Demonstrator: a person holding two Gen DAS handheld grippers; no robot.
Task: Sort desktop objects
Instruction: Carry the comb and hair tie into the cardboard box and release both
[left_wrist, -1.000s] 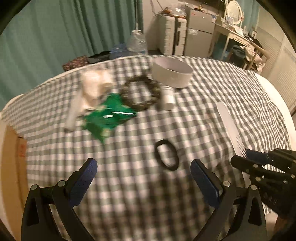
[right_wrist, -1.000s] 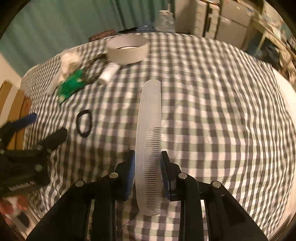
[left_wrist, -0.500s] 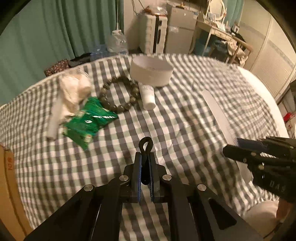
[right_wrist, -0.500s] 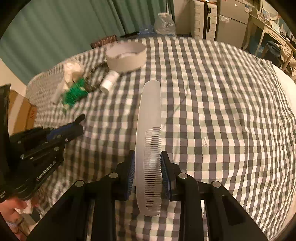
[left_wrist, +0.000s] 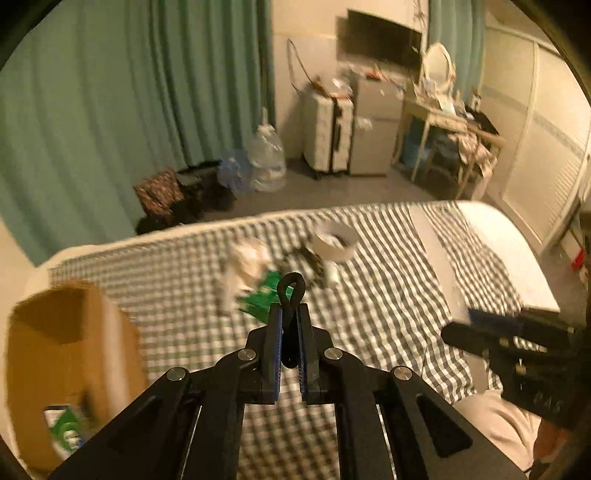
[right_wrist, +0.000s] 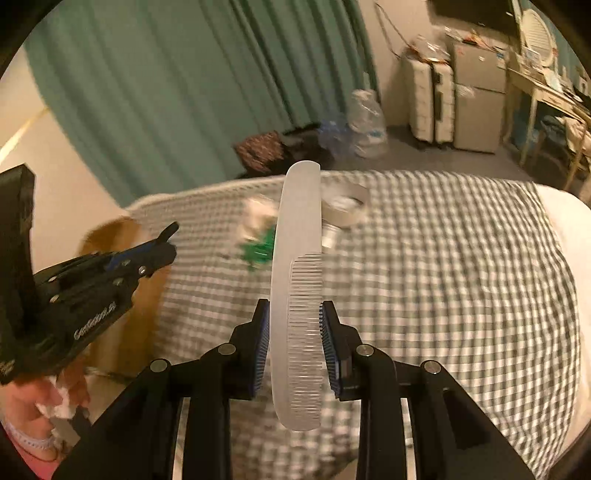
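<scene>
- Left wrist view: my left gripper (left_wrist: 290, 334) is closed tight on the black hair tie (left_wrist: 291, 295), whose free loop sticks up past the fingertips, pinched flat between the blue pads.
- The open cardboard box (left_wrist: 66, 332) sits to the left of that gripper and below it, beside the edge of the bed (left_wrist: 388, 295) with its checked sheet. I judge the box to be where the sorted things go: something green and white already lies at its bottom. So the hair tie has to travel left and down from here.
- Still on the bed, beyond the hair tie: a green packet (left_wrist: 264, 299), crumpled white tissue (left_wrist: 245, 264), a white round container (left_wrist: 334, 240) and a dark bead bracelet (left_wrist: 301, 256), all blurred.
- My right gripper (left_wrist: 476, 323) shows right of the hair tie, well apart from the box.
- Right wrist view: my right gripper (right_wrist: 293, 343) is closed on the translucent white comb (right_wrist: 297, 295), gripping across its toothed part. The comb's long axis runs straight ahead along the fingers, the plain handle end pointing away.
- The box (right_wrist: 122, 236) lies left of the comb, partly behind my left gripper (right_wrist: 162, 243). The left gripper is clearly nearer to it, so I judge the hair tie goes in first and the comb must swing left after, probably tipped end-down to fit.
</scene>
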